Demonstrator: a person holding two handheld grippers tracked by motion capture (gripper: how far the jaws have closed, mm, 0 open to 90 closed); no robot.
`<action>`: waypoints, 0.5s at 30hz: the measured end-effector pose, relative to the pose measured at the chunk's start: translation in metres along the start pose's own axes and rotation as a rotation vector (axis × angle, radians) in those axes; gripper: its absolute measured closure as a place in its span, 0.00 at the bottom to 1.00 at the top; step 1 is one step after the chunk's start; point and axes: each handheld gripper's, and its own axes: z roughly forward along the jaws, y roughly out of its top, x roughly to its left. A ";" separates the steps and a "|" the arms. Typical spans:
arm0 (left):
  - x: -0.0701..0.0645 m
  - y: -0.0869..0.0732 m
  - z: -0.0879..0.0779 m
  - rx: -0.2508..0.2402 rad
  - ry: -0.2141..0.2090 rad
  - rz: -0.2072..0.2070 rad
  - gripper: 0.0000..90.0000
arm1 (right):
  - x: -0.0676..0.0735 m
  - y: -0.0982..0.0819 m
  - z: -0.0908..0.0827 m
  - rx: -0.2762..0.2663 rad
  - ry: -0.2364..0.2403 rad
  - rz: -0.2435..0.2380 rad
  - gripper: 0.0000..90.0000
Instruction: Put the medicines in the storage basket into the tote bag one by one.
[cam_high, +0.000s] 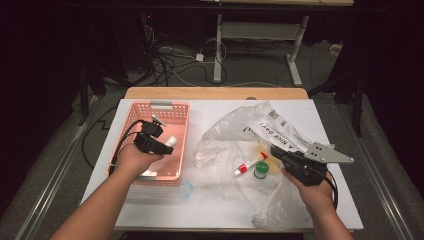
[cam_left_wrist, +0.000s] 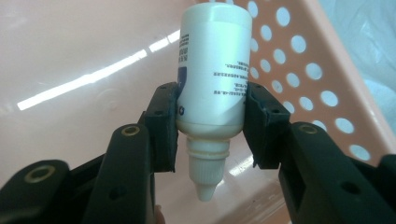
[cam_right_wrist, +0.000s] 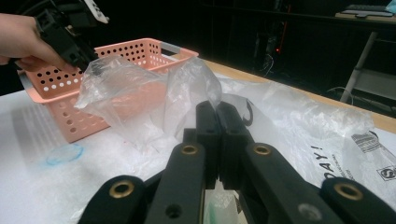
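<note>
Sitting on a white table (cam_high: 150, 205) in a dark room, nearest is a crinkly clear plastic bag (cam_high: 235, 150), pinched by the clenched right gripper (cam_right_wrist: 217, 140). A small red-capped tube (cam_high: 250, 163) and green cap (cam_high: 260, 170) lie by it. Further left, the left gripper (cam_left_wrist: 211, 126) grasps a smooth white dropper bottle (cam_left_wrist: 212, 88) over the holey pink basket (cam_high: 182, 125); cables snake across the floor beyond.
</note>
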 end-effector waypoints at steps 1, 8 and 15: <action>0.000 -0.002 -0.003 -0.020 0.004 -0.010 0.64 | 0.000 0.000 0.000 0.000 0.000 0.003 1.00; -0.006 -0.021 -0.020 -0.133 -0.013 -0.001 0.64 | 0.000 -0.001 0.001 0.006 0.002 0.001 1.00; -0.006 -0.036 -0.027 -0.209 -0.005 -0.002 0.64 | 0.001 -0.002 0.002 0.006 -0.001 -0.002 1.00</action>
